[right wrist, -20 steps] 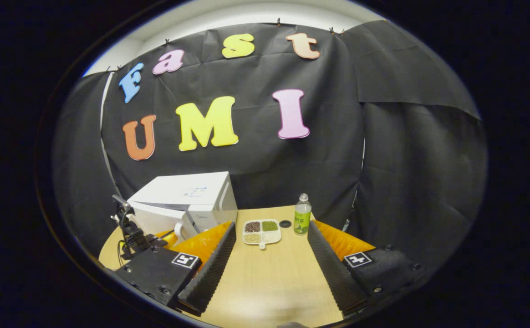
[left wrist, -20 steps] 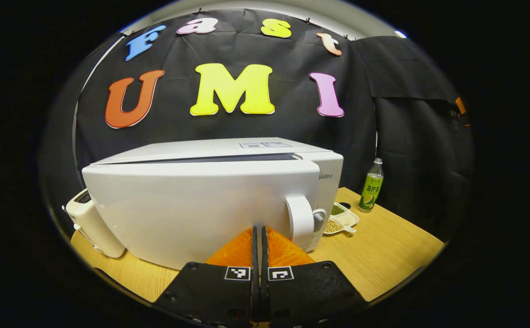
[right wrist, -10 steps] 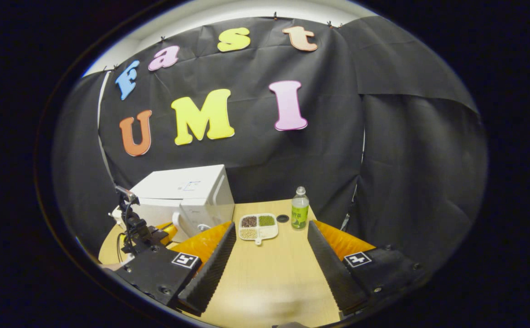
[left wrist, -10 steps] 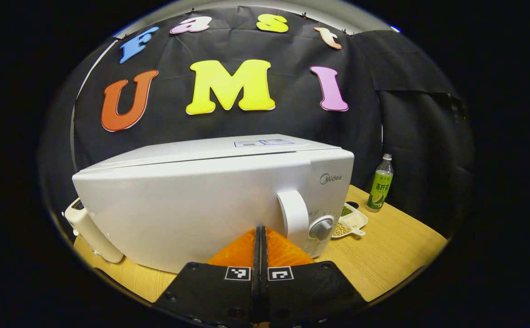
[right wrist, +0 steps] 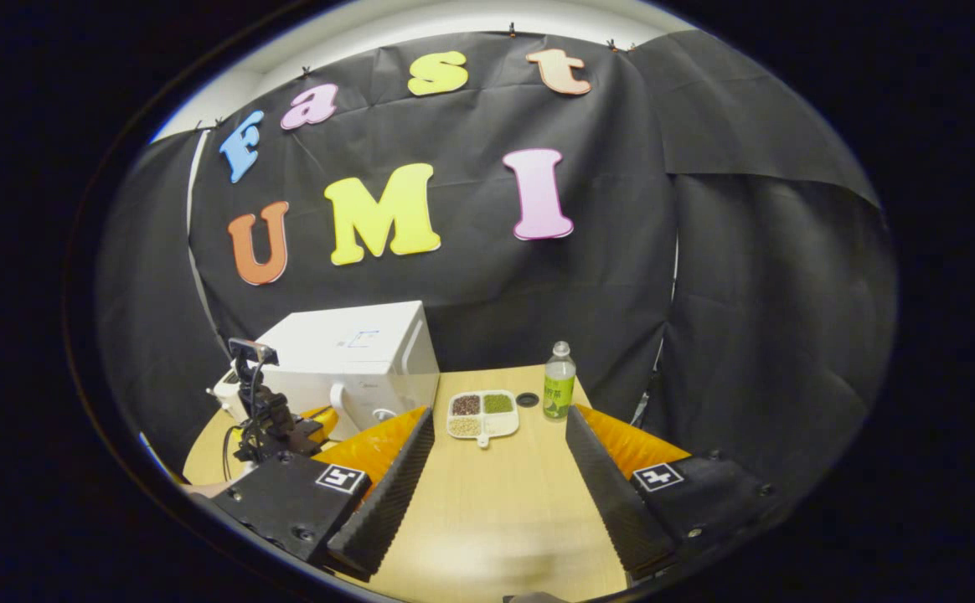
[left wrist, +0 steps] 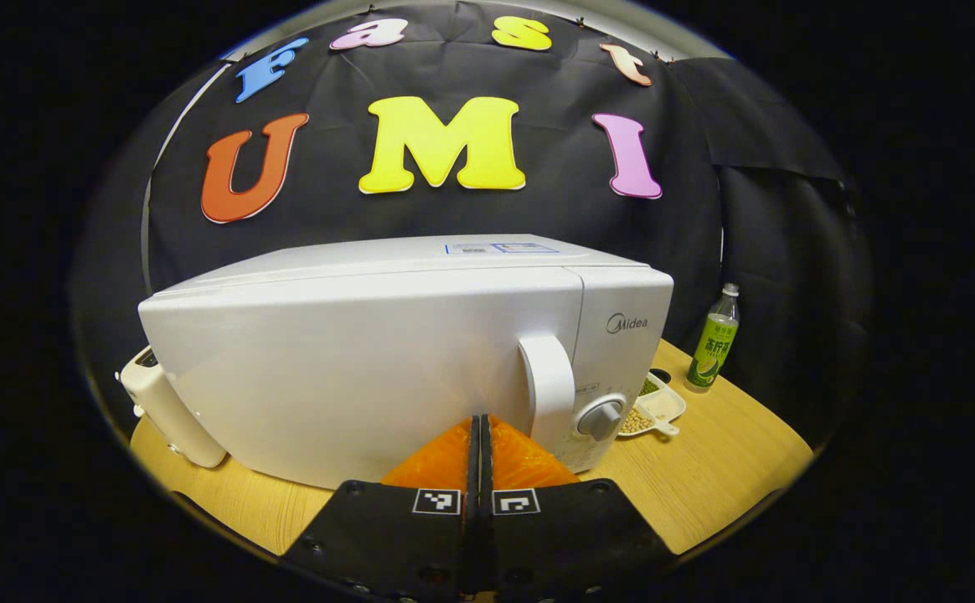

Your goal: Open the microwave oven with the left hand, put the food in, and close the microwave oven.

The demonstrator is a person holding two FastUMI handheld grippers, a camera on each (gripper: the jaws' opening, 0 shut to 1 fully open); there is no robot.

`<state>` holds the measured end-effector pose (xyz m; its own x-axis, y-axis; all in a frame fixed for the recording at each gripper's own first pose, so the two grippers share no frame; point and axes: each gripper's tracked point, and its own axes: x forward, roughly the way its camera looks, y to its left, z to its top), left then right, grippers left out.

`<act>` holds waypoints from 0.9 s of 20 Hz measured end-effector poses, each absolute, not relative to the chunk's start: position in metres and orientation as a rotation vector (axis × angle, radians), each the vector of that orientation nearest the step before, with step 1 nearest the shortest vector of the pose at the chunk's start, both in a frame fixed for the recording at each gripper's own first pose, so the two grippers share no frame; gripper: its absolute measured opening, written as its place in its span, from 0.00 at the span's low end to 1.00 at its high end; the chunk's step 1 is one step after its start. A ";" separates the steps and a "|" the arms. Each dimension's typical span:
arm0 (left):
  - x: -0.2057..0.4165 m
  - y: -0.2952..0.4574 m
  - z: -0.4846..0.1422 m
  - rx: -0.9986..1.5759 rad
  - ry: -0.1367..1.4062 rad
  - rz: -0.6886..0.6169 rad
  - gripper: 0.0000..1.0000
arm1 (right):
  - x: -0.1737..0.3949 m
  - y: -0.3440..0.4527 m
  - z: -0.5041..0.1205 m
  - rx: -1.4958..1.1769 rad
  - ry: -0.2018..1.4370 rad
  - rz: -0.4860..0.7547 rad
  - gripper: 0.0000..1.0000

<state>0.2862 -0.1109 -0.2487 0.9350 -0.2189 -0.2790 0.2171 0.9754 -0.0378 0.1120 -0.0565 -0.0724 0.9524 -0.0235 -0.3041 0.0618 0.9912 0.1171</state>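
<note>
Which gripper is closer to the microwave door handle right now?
Left. The left gripper, shut, sits right in front of the microwave, just beside its handle. The right gripper, open, hangs back over the table, facing the food tray.

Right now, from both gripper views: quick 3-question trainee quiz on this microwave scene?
1. True or false: the microwave door is shut.
2. The divided dish lies between the microwave and: A) the toaster B) the green bottle C) a bowl
3. Fill in: the right gripper is ____, the left gripper shut.

Key: 1 true; 2 B; 3 open.
</note>
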 end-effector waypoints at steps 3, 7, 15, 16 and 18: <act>0.269 -0.106 -0.233 0.038 0.255 -0.204 0.00 | 0.105 -0.053 -0.069 0.118 0.297 -0.040 1.00; 0.245 -0.109 -0.215 0.072 0.211 -0.216 0.29 | 0.090 -0.047 -0.070 0.110 0.301 -0.040 1.00; 0.177 -0.074 -0.158 0.070 0.145 -0.166 0.96 | 0.069 -0.020 -0.077 0.084 0.299 0.001 1.00; 0.167 -0.066 -0.150 0.074 0.143 -0.158 0.96 | 0.067 -0.014 -0.077 0.088 0.297 0.009 1.00; 0.144 -0.048 -0.128 0.054 0.123 -0.134 0.96 | 0.065 -0.004 -0.076 0.089 0.283 0.017 1.00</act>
